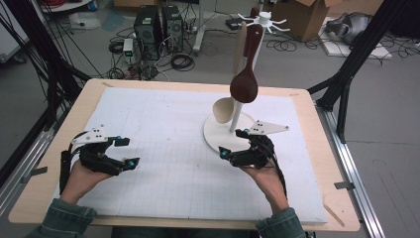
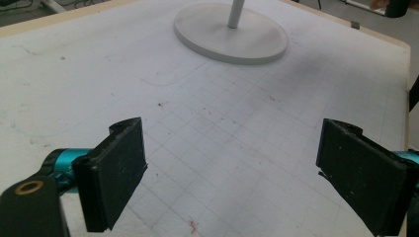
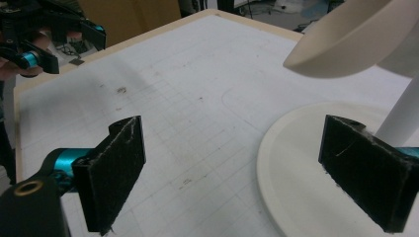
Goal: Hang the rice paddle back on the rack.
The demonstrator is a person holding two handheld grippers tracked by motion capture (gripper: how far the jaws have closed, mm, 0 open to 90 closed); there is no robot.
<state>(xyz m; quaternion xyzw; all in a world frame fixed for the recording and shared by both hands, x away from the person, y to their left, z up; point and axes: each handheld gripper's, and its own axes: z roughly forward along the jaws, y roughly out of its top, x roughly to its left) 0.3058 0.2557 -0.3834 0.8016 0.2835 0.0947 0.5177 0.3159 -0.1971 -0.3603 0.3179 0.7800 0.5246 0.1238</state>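
The left gripper [image 1: 127, 151] sat low over the near left part of the white mat [image 1: 163, 148], its jaws spread wide with nothing between them. In the left gripper view the two black pads [image 2: 118, 170] framed bare gridded mat, and they touched nothing. The right gripper [image 1: 233, 144] hovered at the near edge of the stand's round white base [image 1: 214, 135], jaws likewise wide apart and empty. In the right gripper view one pad [image 3: 363, 168] stood over the base, close to the white post [image 3: 402, 116], while the other pad stood over the mat; whether the pad touched the base could not be told.

The stand rose from the right half of the mat, its post topped by a ring of white hooks [image 1: 265, 21]. Two spoons hung from it: a dark brown wooden spoon [image 1: 245, 82], bowl down, and a pale cream spoon [image 1: 225, 110] whose bowl hung lower, just above the base. Both were well clear of either gripper.

The high view took in both hands, the denim cuffs [image 1: 67, 218], the wooden table [image 1: 94, 87] under the mat, and the floor beyond with computer towers [image 1: 158, 27], cables and a cardboard box [image 1: 309, 15]. The left gripper view showed the base from across the mat, with the post cut off near the top. The right gripper view showed the cream spoon's bowl from below and, far off at top left, the left gripper in its hand [image 3: 22, 64].
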